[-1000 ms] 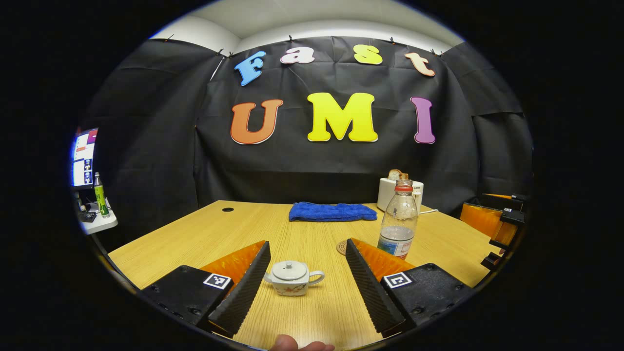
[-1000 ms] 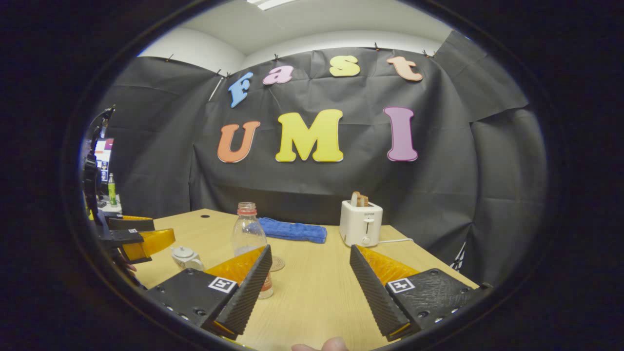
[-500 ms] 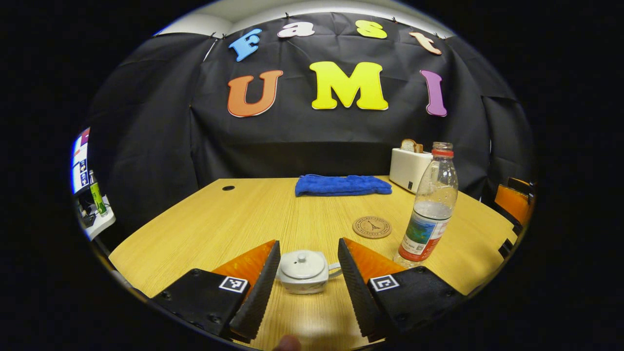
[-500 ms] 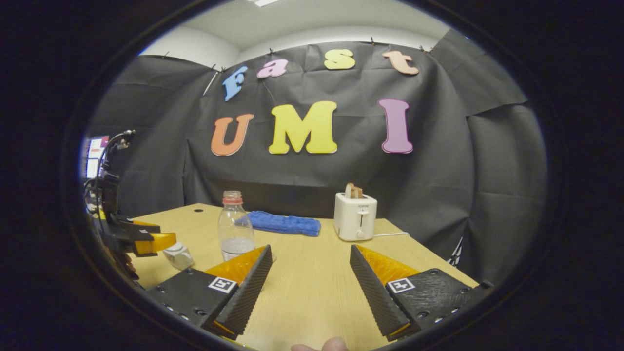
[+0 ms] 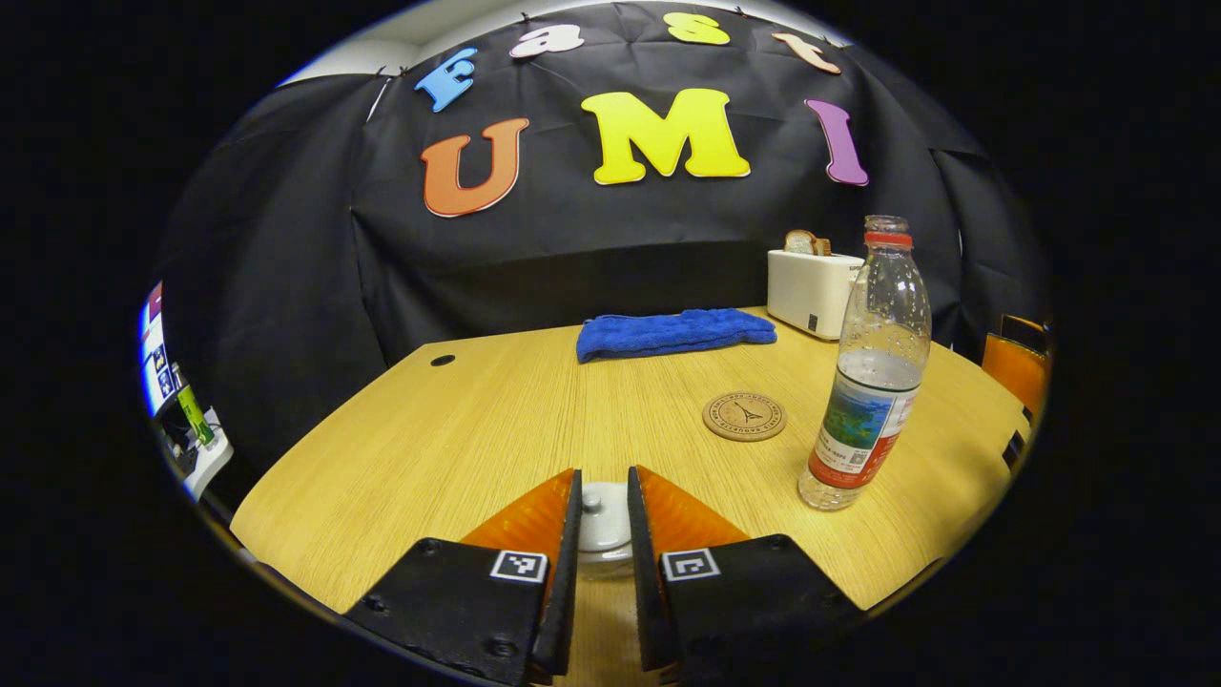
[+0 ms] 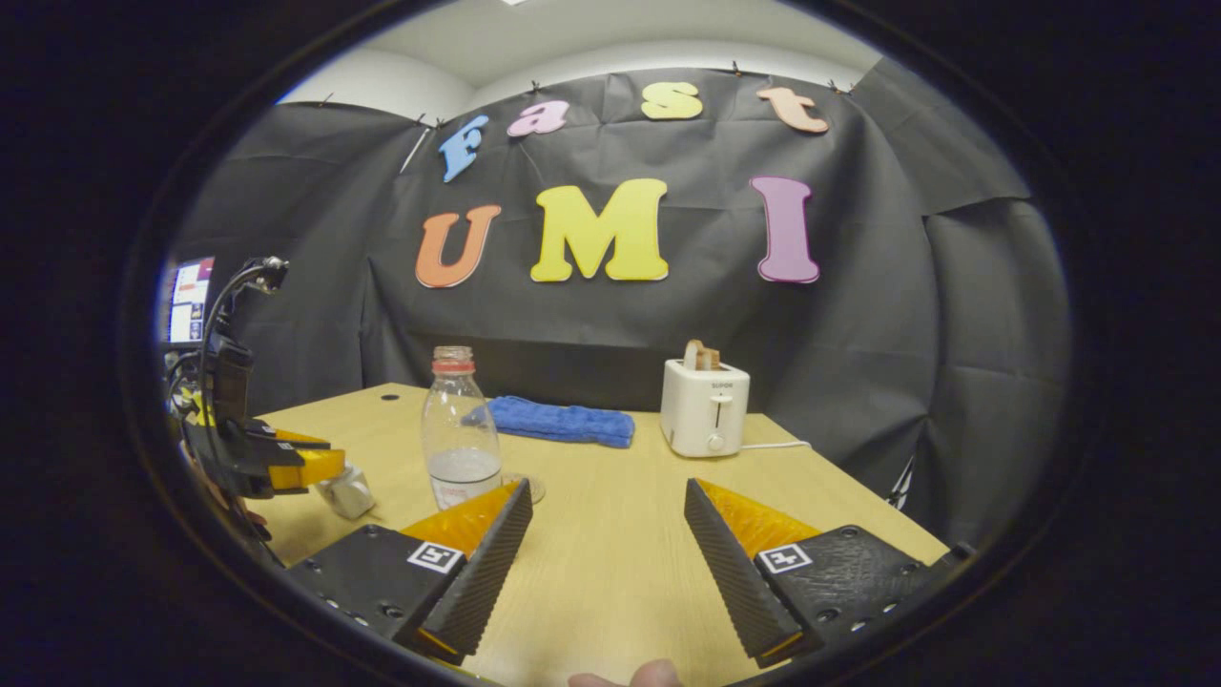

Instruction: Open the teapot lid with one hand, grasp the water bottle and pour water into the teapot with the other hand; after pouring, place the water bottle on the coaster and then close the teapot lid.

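Observation:
The small white teapot (image 5: 603,534) sits on the wooden table (image 5: 448,429) between the fingers of my left gripper (image 5: 603,475), which is shut on the teapot lid (image 5: 603,501); most of the pot is hidden behind the fingers. In the right gripper view the left gripper (image 6: 320,468) sits over the teapot (image 6: 345,491) at the far left. A clear water bottle (image 5: 868,382) with a red neck ring, no cap and a little water stands to the right, beside the round cork coaster (image 5: 744,417). My right gripper (image 6: 606,489) hovers open and holds nothing, with the bottle (image 6: 460,444) ahead and left of it.
A folded blue towel (image 5: 672,332) lies at the far side of the table, and a white toaster (image 6: 706,408) with bread in it stands at the far right, its cable trailing right. A side shelf with a screen and a green bottle (image 5: 196,425) is off to the left.
My left gripper moved forward and down over the teapot and its fingers closed from wide apart onto the lid. The right gripper has barely shifted and stays open.

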A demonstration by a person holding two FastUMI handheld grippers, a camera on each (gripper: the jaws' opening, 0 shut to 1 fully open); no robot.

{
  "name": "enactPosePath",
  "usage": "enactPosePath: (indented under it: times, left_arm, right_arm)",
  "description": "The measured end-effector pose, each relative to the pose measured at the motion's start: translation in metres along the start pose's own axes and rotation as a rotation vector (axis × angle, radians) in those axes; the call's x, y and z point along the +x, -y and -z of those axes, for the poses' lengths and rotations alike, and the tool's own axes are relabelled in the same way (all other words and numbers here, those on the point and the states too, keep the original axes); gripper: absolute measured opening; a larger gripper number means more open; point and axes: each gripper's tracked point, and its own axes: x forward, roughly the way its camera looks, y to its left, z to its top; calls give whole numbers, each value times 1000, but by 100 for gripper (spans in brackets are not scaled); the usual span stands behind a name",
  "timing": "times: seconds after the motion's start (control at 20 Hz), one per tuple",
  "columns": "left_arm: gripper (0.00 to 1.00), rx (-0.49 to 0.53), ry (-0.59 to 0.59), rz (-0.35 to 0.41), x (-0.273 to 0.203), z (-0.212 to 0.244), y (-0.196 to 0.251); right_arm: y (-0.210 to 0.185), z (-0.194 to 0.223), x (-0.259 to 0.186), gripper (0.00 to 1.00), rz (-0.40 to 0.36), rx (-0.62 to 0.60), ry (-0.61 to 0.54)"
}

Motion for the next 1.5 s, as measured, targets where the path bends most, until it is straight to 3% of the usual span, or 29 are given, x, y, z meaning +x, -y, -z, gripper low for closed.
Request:
enactPosePath:
  times: [0.25,0.35,0.5,0.75,1.3,1.5]
  left_arm:
    - [8,-26,-8,-19,0,0,-4]
    - [6,-41,4,-12,0,-2,-5]
    - [4,-96,41,5,-3,-13,-7]
    - [3,-176,113,38,-20,-37,-13]
    - [3,-210,172,23,-61,-41,-34]
    - [3,-244,210,6,-72,-44,-45]
  right_arm:
    - [-19,1,1,96,-71,-18,-1]
    - [-30,0,2,97,-111,-23,-1]
    - [-51,6,6,96,-188,-13,-18]
    - [-72,17,23,96,-230,-33,-46]
    - [-108,46,69,96,-242,-2,-129]
    - [-111,48,73,77,-235,-9,-138]
